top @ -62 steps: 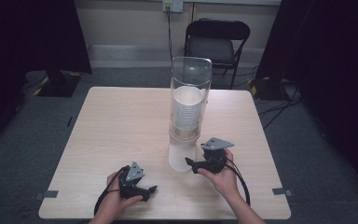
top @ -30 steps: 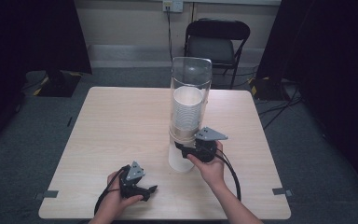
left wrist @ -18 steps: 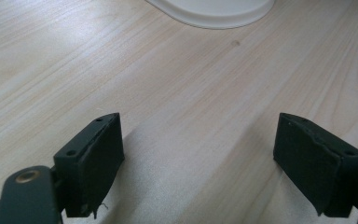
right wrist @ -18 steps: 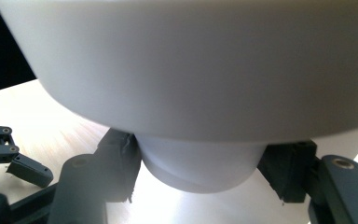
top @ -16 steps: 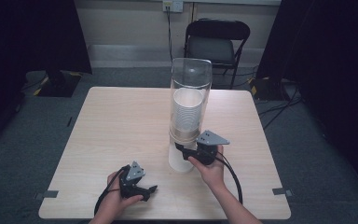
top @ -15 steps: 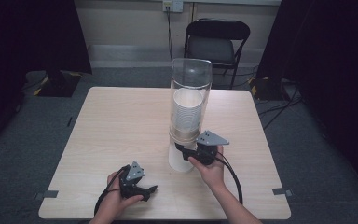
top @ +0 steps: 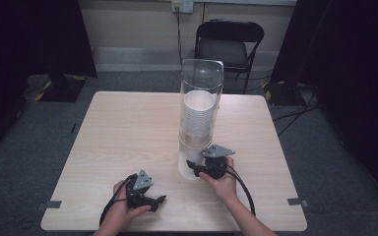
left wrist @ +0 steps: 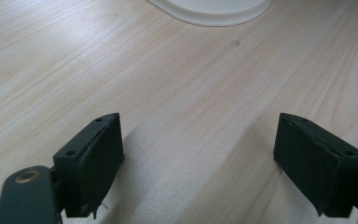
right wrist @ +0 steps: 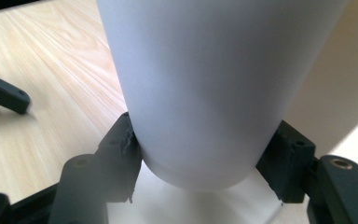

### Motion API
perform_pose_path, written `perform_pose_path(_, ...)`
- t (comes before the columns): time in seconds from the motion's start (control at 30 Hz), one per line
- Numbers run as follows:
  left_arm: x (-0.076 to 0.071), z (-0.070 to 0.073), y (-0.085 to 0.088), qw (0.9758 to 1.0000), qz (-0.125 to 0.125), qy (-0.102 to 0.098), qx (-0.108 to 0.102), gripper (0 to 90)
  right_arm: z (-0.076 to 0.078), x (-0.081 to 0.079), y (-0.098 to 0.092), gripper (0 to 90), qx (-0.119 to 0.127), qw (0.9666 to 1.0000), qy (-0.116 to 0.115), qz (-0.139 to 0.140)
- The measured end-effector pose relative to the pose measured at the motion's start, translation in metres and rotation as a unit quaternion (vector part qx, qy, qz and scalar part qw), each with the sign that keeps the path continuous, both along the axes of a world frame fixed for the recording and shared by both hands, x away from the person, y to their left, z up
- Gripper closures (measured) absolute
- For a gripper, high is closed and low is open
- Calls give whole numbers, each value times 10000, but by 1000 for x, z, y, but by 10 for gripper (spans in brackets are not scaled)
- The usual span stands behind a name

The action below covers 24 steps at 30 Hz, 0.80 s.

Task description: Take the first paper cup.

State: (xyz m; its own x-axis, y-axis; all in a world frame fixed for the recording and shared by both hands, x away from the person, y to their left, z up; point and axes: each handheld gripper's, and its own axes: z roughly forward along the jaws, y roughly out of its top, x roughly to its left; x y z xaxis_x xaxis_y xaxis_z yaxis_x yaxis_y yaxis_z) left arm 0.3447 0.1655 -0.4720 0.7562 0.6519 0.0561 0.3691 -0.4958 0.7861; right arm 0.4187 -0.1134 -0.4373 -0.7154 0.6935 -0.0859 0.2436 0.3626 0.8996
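Right gripper (top: 193,166) now lower, pinching bottom cup (right wrist: 200,93) under dispenser (top: 201,83); cup apparently coming free; left gripper (top: 158,200) spread, idle.

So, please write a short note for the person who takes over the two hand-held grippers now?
Right hand-held gripper: shut on the white paper cup under the clear plastic cup dispenser tube.
Left hand-held gripper: open, empty, low over the light wooden table.
Done: bottom cup gripped.
Left: probably draw it down and out, then set it on the table.
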Motion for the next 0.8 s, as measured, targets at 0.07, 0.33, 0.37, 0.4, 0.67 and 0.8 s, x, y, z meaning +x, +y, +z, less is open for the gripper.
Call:
perform_pose_path(0.07,0,0,0,10000,4,-9,2,153,-1,2,-3,369,-28,9999,106,-19)
perform_pose_path(0.33,0,0,0,10000,5,-9,0,153,-1,-7,-20,367,-414,9990,166,94)
perform_pose_path(0.37,0,0,0,10000,5,-9,0,153,-1,-7,-20,367,-414,9990,166,94)
perform_pose_path(0.4,0,0,0,10000,5,-9,0,153,-3,-10,-23,367,-502,9984,230,151)
perform_pose_path(0.67,0,0,0,10000,6,-10,-2,152,-15,-21,-29,367,-815,9957,341,279)
perform_pose_path(0.8,0,0,0,10000,11,-10,-1,153,-15,-25,-28,366,-883,9951,298,342)
